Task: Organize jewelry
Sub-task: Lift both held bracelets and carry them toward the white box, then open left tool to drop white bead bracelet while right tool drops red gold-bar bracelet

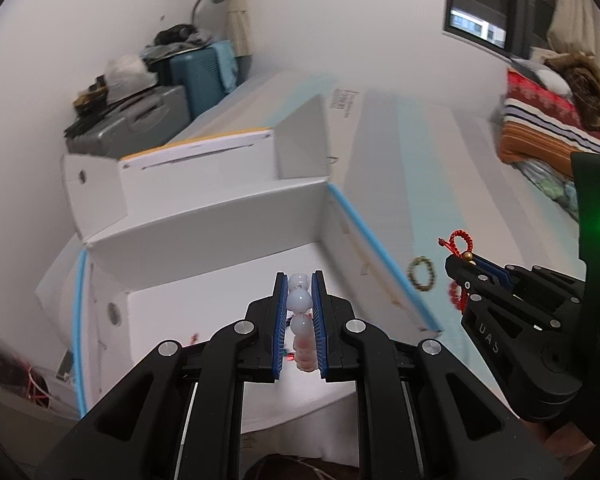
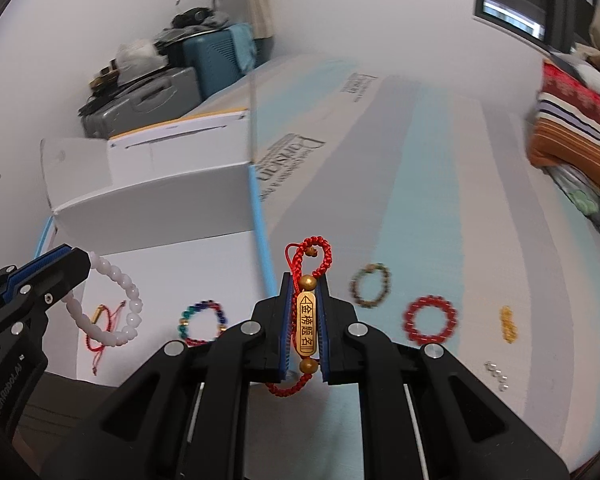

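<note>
My left gripper [image 1: 299, 276] is shut on a white bead bracelet [image 1: 300, 300] and hangs over the floor of an open white box [image 1: 220, 300]. In the right wrist view that bracelet [image 2: 128, 308] dangles as a loop from the left gripper [image 2: 85, 261]. My right gripper [image 2: 305, 280] is shut on a red cord bracelet [image 2: 306, 324] with a gold engraved plate, just right of the box's blue edge. Inside the box [image 2: 172, 264] lie a thin red cord bracelet [image 2: 100, 320] and a multicoloured bead bracelet [image 2: 202, 322].
On the striped surface to the right lie a brown-green bead bracelet [image 2: 370, 286], a red bead bracelet [image 2: 430, 320], a gold piece [image 2: 508, 324] and small silver pieces [image 2: 496, 376]. A second white box [image 1: 196, 152] stands behind. Suitcases [image 1: 140, 120] sit far left, folded blankets [image 1: 548, 120] far right.
</note>
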Demonstrator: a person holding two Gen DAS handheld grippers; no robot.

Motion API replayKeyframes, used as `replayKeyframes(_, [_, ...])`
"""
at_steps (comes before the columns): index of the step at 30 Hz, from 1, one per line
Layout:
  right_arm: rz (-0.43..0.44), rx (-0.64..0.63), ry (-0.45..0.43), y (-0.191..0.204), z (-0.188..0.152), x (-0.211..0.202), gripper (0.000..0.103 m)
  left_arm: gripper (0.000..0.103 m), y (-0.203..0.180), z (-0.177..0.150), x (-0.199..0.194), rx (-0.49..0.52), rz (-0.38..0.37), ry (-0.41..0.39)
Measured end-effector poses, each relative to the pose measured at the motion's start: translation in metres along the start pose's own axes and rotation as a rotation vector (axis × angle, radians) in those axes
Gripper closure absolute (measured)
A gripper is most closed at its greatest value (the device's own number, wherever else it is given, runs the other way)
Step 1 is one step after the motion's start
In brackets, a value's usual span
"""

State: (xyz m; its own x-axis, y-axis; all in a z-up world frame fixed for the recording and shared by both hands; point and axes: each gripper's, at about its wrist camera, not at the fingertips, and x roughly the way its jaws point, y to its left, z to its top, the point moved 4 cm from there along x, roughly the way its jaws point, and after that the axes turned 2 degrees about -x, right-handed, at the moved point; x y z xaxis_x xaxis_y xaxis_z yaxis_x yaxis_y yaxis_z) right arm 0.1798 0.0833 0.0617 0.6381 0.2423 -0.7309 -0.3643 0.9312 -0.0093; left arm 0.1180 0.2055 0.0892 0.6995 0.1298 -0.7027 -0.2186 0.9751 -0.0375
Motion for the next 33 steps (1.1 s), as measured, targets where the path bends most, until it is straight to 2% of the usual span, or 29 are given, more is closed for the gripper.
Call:
replayKeyframes(9, [0.059, -0.065, 0.030, 0.056, 0.005, 0.029, 0.093, 0.091, 0.059, -0.019, 0.029, -0.072, 0.072, 0.065])
replayKeyframes(15, [0.086, -0.089, 0.062, 0.076, 0.000, 0.046, 0.093, 0.091, 0.081, -0.032, 0.043, -0.103, 0.093, 0.100])
replayKeyframes(33, [0.065, -0.146, 0.202, 0.105, -0.022, 0.099, 0.093, 0.091, 0.109, -0.061, 0.085, -0.153, 0.153, 0.217])
